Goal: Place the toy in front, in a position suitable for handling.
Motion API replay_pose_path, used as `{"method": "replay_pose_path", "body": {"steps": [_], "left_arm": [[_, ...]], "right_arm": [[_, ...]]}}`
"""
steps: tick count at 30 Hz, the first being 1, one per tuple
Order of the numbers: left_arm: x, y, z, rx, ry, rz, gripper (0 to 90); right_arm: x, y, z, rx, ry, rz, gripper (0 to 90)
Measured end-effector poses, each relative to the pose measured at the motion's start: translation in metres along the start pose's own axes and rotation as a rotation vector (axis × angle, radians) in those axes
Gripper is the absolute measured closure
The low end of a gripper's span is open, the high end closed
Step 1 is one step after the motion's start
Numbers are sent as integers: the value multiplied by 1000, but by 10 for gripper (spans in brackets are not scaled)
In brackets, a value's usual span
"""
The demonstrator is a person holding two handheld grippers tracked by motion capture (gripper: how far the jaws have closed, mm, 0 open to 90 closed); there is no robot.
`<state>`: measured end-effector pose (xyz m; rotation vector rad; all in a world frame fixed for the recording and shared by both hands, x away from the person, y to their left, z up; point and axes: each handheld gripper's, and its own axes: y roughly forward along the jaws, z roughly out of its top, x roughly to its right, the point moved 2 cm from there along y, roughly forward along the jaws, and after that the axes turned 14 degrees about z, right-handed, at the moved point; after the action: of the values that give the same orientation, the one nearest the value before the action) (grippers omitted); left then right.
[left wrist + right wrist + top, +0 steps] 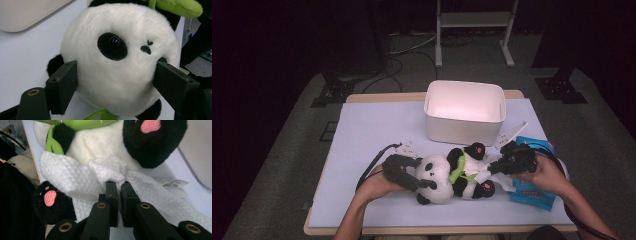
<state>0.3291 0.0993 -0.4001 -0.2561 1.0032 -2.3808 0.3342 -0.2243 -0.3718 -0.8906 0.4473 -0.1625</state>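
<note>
A black-and-white panda plush [462, 172] with a green scarf lies on its back on the table, head toward the left. My left gripper [426, 172] clamps the head from both sides; in the left gripper view the two jaws press into the white face [117, 50]. My right gripper [493, 167] is shut on a white textured wipe [75, 177] and holds it against the plush's belly [100, 145], between the two pink-soled feet. In the high view the wipe [492, 176] bunches at the plush's lower body.
A white rectangular bin [462, 131] stands just behind the plush. A blue wipes packet [532, 192] lies under the right hand, near the table's right edge. Bare tabletop [372, 125] lies to the left and back left.
</note>
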Motion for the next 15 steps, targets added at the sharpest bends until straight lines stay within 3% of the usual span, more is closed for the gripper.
{"method": "replay_pose_path", "body": {"steps": [9, 15], "left_arm": [[1, 0, 0, 0, -1, 1, 201], [1, 0, 0, 0, 2, 0, 202]], "right_arm": [[1, -9, 10, 29, -14, -18, 857], [2, -16, 26, 39, -43, -33, 857]]}}
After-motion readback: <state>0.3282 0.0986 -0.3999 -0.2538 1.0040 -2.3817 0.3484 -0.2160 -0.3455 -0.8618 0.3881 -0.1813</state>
